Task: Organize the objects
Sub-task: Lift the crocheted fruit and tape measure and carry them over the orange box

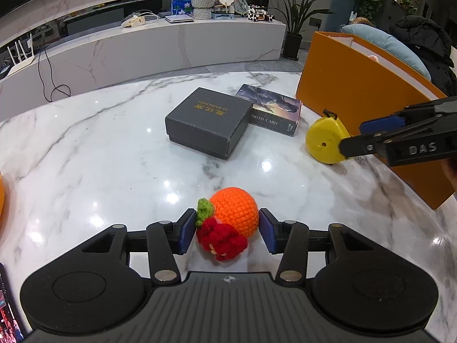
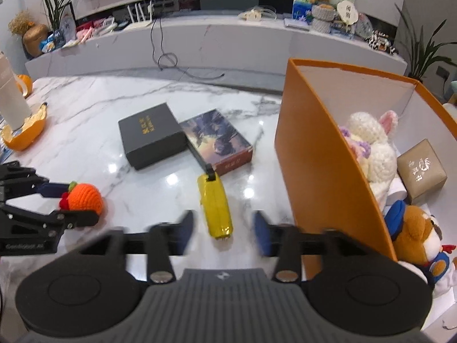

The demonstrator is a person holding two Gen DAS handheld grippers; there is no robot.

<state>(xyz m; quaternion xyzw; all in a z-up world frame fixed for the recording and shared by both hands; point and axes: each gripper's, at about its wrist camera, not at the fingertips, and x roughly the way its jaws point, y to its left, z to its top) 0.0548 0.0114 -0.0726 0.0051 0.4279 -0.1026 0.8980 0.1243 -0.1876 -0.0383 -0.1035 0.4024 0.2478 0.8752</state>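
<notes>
A crocheted orange with a red berry and green leaf [image 1: 234, 214] rests on the marble table [image 1: 100, 157]. My left gripper [image 1: 227, 223] is shut on it, a blue pad pressing each side. The same toy [image 2: 85, 197] and left gripper [image 2: 77, 203] show at the left of the right wrist view. A yellow tape measure [image 2: 215, 203] stands on edge between the fingers of my right gripper [image 2: 222, 215], with a gap on both sides; the jaws are open. In the left wrist view the tape measure [image 1: 322, 140] sits at the right gripper's [image 1: 352, 137] tips.
A tall orange box [image 2: 314, 157] stands open at the right, holding plush toys [image 2: 371, 143] and a small kraft box [image 2: 421, 168]. A dark grey box [image 1: 208, 123] and a photo card box [image 1: 274, 111] lie mid-table. An orange-shaped holder with a white roll [image 2: 22, 131] is far left.
</notes>
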